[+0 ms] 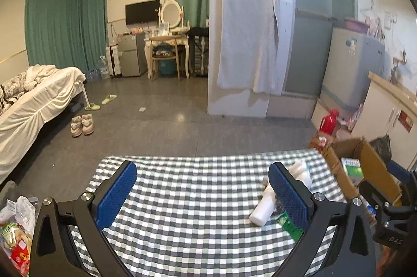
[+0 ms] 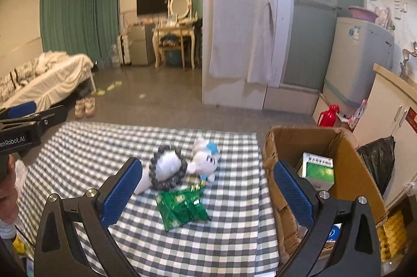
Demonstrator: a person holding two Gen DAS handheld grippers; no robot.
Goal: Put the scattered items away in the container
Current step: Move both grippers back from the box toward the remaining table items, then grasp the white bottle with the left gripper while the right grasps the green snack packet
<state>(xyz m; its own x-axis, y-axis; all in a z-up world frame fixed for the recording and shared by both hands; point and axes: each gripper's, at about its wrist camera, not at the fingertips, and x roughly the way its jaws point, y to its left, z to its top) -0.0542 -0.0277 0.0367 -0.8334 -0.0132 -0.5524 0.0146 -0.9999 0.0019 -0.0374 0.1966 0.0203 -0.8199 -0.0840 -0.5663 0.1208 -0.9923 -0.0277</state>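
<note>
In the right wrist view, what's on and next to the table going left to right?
White bottle → bead bracelet looped round it → green packet → white plush toy → cardboard box off the cloth's right edge, a green-and-white carton inside.

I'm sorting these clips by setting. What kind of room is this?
Most likely a small studio flat: an unmade bed, a vanity table with oval mirror, and a washing machine share one room.

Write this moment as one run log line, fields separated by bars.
left gripper open, empty | right gripper open, empty | green packet, bead bracelet, plush toy on table | medicine box in cardboard box
</note>
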